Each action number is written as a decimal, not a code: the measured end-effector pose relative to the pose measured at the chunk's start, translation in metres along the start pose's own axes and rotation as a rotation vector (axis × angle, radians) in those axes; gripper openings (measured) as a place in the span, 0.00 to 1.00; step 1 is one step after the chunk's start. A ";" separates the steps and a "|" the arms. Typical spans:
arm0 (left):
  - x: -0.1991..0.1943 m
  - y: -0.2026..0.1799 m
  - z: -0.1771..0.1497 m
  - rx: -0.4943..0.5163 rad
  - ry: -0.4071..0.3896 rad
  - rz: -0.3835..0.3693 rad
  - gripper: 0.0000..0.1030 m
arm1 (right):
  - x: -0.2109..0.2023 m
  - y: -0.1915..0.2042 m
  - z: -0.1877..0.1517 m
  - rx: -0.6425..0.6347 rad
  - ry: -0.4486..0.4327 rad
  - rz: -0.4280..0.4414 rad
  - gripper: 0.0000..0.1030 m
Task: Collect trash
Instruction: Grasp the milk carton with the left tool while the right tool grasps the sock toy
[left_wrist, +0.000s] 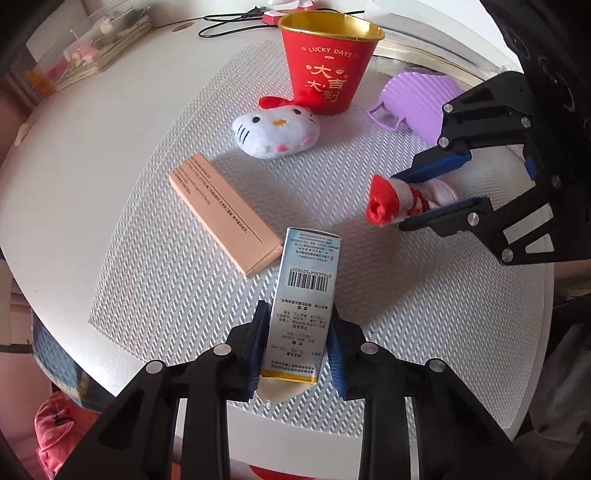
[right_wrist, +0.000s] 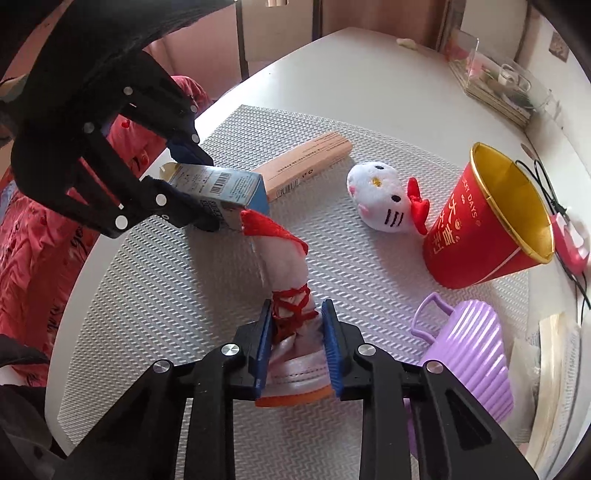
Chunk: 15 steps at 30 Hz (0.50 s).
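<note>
Your left gripper (left_wrist: 297, 347) clamps a light, crushable carton (left_wrist: 304, 295) mid-body; your right gripper (right_wrist: 297, 332) pinches a soft doll (right_wrist: 288, 280).

The left gripper (left_wrist: 297, 332) is built from matte black plastic links, cut through with long slots and joined by round silver screw heads. Each finger is lined with a ribbed blue pad (left_wrist: 334, 354). The same build is seen on the right gripper (right_wrist: 297, 332): black slotted links at the bottom of the frame, four silver screws across them, and blue ribbed pads (right_wrist: 330, 345) on the inner faces. A bulky black housing is seen behind the fingers at the upper right of the left wrist view.
</note>
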<state>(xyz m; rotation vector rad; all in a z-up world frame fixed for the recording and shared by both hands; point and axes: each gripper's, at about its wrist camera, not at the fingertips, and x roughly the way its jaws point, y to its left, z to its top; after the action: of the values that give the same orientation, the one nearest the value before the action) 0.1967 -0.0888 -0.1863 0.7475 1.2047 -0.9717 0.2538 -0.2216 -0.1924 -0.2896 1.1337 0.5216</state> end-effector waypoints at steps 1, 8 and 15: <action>-0.002 -0.004 -0.002 0.003 -0.001 -0.001 0.29 | -0.001 0.000 -0.001 0.007 -0.006 0.002 0.24; -0.020 -0.026 -0.014 -0.011 -0.012 0.012 0.29 | -0.021 0.003 -0.012 0.020 -0.029 0.052 0.24; -0.042 -0.052 -0.046 -0.071 -0.015 0.053 0.29 | -0.044 0.015 -0.015 0.029 -0.063 0.113 0.24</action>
<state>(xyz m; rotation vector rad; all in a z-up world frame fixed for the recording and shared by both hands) 0.1272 -0.0610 -0.1540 0.7117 1.1941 -0.8852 0.2196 -0.2266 -0.1576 -0.1836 1.0994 0.6092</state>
